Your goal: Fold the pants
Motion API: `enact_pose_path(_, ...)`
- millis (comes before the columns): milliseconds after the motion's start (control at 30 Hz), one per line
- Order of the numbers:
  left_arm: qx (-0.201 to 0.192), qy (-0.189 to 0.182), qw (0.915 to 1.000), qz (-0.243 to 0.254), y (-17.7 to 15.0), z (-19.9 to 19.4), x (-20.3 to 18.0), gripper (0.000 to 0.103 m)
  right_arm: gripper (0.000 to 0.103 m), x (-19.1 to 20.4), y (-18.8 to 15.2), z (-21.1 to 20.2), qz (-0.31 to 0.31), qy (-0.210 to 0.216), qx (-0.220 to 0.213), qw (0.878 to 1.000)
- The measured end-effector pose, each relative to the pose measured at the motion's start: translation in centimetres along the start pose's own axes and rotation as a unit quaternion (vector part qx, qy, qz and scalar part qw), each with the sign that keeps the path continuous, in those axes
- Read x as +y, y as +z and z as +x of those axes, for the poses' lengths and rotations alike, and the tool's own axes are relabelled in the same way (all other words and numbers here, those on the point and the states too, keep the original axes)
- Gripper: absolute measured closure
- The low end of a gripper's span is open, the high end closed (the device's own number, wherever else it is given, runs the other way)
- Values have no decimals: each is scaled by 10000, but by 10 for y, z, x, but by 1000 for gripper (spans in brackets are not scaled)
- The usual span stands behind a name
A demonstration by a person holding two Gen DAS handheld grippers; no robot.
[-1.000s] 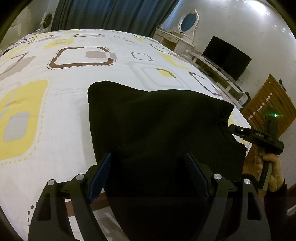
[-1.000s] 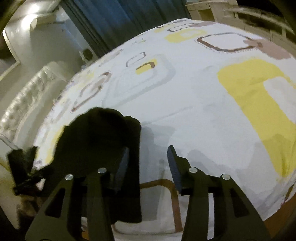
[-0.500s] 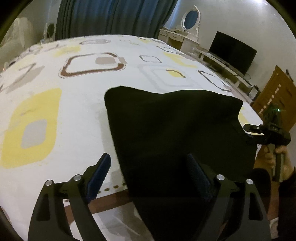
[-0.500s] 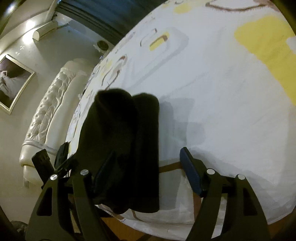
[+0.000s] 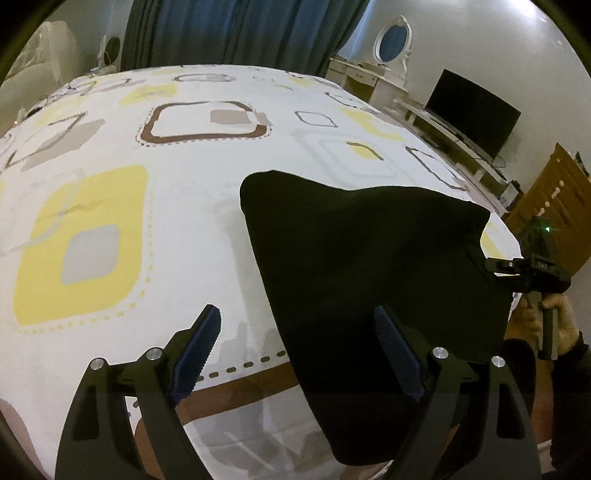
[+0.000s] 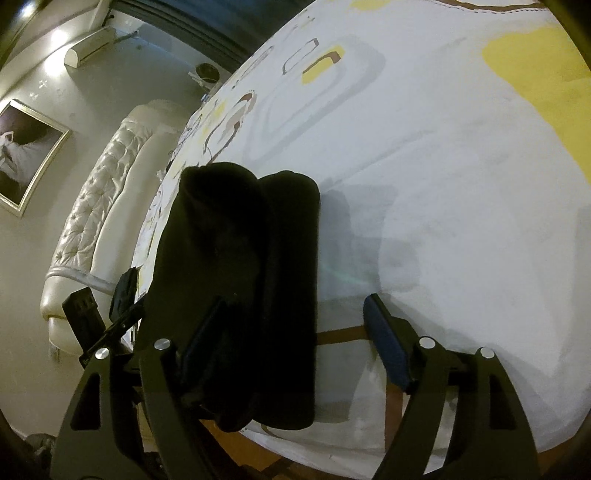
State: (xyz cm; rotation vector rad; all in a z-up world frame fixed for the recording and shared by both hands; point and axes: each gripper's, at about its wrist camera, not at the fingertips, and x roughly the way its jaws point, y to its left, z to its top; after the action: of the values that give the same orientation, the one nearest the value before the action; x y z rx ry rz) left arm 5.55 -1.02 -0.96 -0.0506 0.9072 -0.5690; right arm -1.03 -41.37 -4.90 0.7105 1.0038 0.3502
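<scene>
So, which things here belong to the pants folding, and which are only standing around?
Belong to the job:
- black pants, folded on the bed
- left tool, open
- right tool, jaws opening, nothing gripped

Just standing around:
- television
- oval mirror
- blue curtain
- framed picture

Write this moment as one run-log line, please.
pants: black pants folded on bed | left claw: open, empty | right claw: opening, pants' edge between its jaws

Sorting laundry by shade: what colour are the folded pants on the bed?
Plain black pants, no pattern visible; clearest in the left wrist view.
</scene>
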Motion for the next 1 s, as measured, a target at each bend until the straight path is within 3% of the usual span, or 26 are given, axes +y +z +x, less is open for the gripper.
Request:
enact_pose_path(133, 39, -200, 9998, -59, 3, 5, 3, 19, 26, -1, 2, -1, 8, 11, -17, 10000)
enact_pose_path(333, 50, -792, 9956, -490, 6, 1, 22, 19, 26, -3, 2, -3, -38, 50, 20, 10000)
enact_pose_path(467, 426, -1750, 9770, -1144, 5, 14, 49, 19, 24, -7, 5, -2, -47, 190, 119, 9997)
enact_pose_path(533, 607, -1734, 9752, -1234, 6, 25, 52, 19, 23, -8, 6, -2, -19, 330, 133, 9994)
enact_pose_path(667, 979, -2449, 9513, -1597, 8, 56, 55, 19, 21, -15, 11, -1, 18, 616, 242, 9978)
enact_pose_path(867, 1135, -2819, 9373, -1706, 20, 78, 48, 17, 21, -31, 21, -12, 269, 913, 137, 9954)
enact_pose_path(1000, 1197, -2844, 9352, -1739, 20, 79, 45, 17, 21, -43, 29, -20, 363, 873, 21, 9955)
